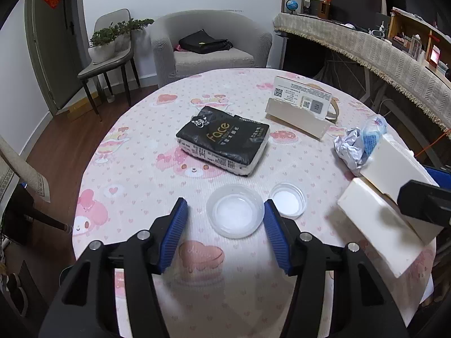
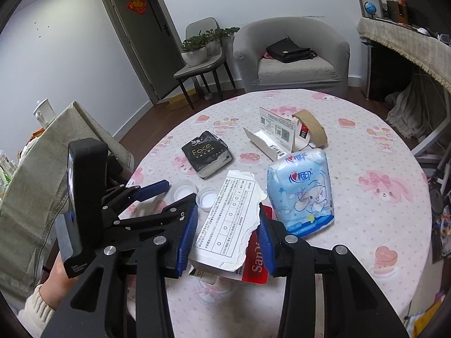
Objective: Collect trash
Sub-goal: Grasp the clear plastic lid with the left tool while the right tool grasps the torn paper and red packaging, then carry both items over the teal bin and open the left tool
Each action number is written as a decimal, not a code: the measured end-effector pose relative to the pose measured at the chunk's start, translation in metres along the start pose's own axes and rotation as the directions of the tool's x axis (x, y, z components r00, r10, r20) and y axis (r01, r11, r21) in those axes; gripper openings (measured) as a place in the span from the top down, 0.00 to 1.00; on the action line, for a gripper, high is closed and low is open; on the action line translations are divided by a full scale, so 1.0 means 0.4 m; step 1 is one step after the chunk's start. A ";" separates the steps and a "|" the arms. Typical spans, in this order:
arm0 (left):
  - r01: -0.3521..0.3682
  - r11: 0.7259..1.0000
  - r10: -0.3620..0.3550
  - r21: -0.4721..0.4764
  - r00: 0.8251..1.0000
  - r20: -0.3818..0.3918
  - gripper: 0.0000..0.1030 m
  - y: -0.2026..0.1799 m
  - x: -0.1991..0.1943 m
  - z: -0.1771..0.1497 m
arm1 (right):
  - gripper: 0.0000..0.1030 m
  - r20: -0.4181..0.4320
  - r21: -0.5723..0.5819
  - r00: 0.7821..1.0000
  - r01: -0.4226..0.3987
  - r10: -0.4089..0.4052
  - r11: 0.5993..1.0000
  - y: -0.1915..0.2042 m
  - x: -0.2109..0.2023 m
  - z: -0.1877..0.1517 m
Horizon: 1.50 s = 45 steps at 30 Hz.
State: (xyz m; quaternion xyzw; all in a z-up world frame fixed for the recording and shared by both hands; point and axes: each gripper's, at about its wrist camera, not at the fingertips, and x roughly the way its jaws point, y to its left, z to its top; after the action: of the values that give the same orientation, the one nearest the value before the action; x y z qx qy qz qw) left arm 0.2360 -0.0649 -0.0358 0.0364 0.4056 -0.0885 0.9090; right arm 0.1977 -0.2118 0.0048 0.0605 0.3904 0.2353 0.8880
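1. Careful: your right gripper (image 2: 227, 235) fingers straddle the torn white box (image 2: 225, 225) with gaps, released; closing off-centre could crumple or skid it.
2. Box lies flat on the bench (image 2: 366, 211), long axis running away from you, between the fingers.
3. Left gripper (image 1: 225, 233) is spread, empty, over the plastic lid (image 1: 235, 214).

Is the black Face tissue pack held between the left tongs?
No. The black Face tissue pack lies on the tablecloth beyond the open left tongs, which flank a clear plastic lid.

Glossy plastic tissue pack (image 2: 303, 190); torn matt paper card (image 2: 228, 219); clear plastic lids (image 1: 235, 214).
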 end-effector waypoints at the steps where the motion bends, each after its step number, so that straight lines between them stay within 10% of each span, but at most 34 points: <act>1: 0.003 1.000 -0.003 0.007 1.000 0.004 0.53 -0.003 0.000 0.001 | 0.60 -0.001 -0.001 1.000 0.001 -0.001 1.000 0.001 0.000 0.001; 27: -0.043 0.977 0.057 -0.209 0.996 0.061 0.59 0.270 -0.162 -0.078 | 0.60 -0.020 -0.094 0.998 -0.067 0.065 0.993 0.217 0.089 0.026; 45: -0.195 0.923 0.172 -0.332 0.980 -0.098 0.59 0.542 -0.141 -0.290 | 0.60 -0.092 -0.186 0.979 -0.197 0.183 0.963 0.476 0.204 0.013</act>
State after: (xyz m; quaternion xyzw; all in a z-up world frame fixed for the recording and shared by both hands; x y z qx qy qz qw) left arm 0.1555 0.1714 -0.0724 -0.0802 0.4399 0.0697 0.8917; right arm 0.1784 -0.0057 0.0094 0.0022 0.3904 0.3585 0.8480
